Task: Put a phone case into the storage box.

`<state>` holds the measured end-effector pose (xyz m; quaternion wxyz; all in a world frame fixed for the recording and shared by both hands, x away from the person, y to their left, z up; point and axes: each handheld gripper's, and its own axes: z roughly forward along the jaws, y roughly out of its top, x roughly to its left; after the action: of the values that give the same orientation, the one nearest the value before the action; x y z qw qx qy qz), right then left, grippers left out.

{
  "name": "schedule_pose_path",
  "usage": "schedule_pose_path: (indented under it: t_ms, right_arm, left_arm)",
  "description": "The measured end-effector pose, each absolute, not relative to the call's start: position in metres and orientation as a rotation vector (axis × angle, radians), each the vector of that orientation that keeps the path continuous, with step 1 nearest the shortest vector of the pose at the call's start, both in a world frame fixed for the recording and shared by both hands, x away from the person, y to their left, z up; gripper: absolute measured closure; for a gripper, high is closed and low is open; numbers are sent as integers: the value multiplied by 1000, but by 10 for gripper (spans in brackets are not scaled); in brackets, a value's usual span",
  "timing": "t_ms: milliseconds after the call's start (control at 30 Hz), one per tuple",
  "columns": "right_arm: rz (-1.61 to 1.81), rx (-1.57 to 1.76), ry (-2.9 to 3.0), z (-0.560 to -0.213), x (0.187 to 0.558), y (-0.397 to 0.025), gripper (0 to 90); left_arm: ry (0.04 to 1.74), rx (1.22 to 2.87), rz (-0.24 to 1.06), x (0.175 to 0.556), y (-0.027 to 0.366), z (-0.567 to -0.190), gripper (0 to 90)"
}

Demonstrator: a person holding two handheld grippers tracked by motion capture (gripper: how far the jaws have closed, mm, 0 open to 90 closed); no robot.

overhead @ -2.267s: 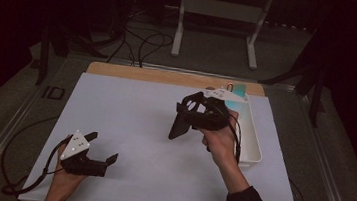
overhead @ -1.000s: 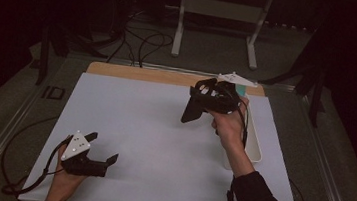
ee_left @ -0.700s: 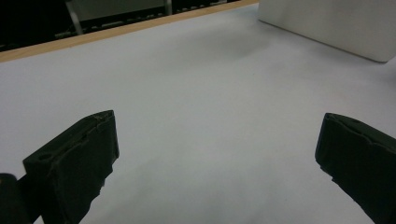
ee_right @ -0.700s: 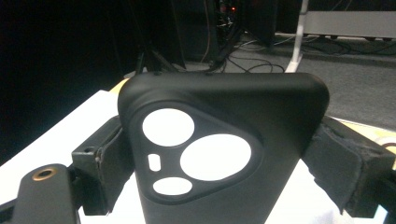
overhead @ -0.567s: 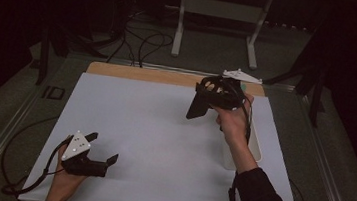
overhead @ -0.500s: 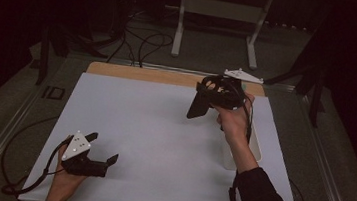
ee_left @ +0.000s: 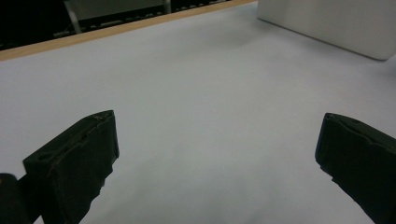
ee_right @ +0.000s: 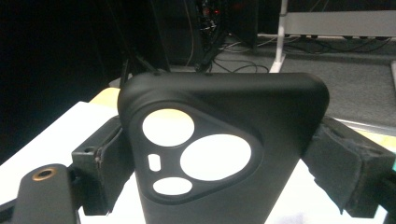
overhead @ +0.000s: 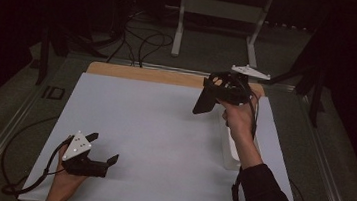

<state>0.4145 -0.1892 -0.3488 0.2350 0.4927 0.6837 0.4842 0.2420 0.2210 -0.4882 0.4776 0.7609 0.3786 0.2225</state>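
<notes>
Right gripper [overhead: 205, 99] grasping a black phone case [ee_right: 219, 154] above the worktop [overhead: 153, 128].
Far right side; left gripper [overhead: 103, 149] rests near left, released, jaws wide apart.

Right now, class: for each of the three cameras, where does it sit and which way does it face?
High view: above the near edge, facing forward and down on the table; both forearms show.
Left gripper view: on the left gripper, facing across the table; its open fingers show.
Right gripper view: on the right gripper, facing its phone case.
Shared: high and left gripper views show the tray.
</notes>
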Motion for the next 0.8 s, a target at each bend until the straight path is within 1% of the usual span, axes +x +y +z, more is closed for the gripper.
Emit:
schedule_pose_path:
  t_ms: [800]
  right_arm:
    - [1258,1410,1789,-341,430,-218,143]
  left_arm:
    - [925,1858,542,242,221,-489,4]
